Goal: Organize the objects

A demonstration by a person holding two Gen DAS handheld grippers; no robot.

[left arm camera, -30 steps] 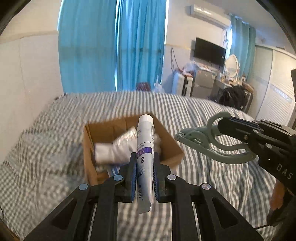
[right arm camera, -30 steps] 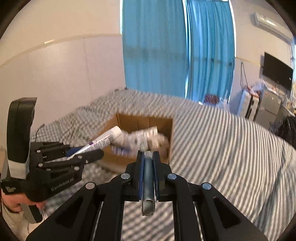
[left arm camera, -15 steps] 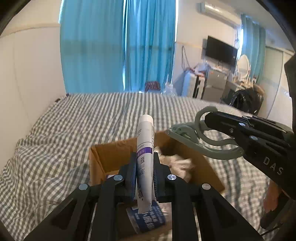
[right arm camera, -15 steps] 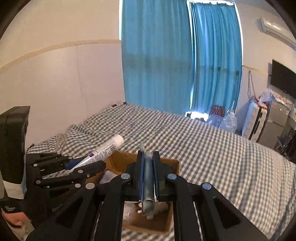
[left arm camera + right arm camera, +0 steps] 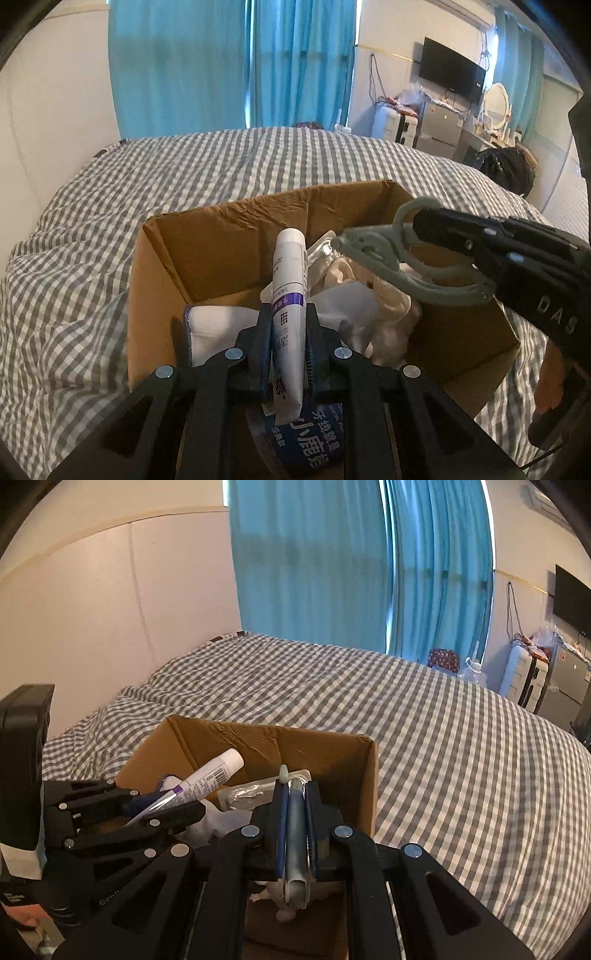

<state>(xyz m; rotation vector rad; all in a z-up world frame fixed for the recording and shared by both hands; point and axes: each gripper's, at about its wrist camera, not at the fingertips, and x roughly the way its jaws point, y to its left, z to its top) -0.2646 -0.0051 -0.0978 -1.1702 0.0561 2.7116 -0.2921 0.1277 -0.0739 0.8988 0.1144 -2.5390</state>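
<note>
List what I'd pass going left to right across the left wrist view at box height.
Checked bedcover → cardboard box left wall → white tube in the left gripper → crumpled white bag → green clip → right gripper.

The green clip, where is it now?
In the left wrist view the clip is at the right, held in the right tongs above the box, beside the tube.
</note>
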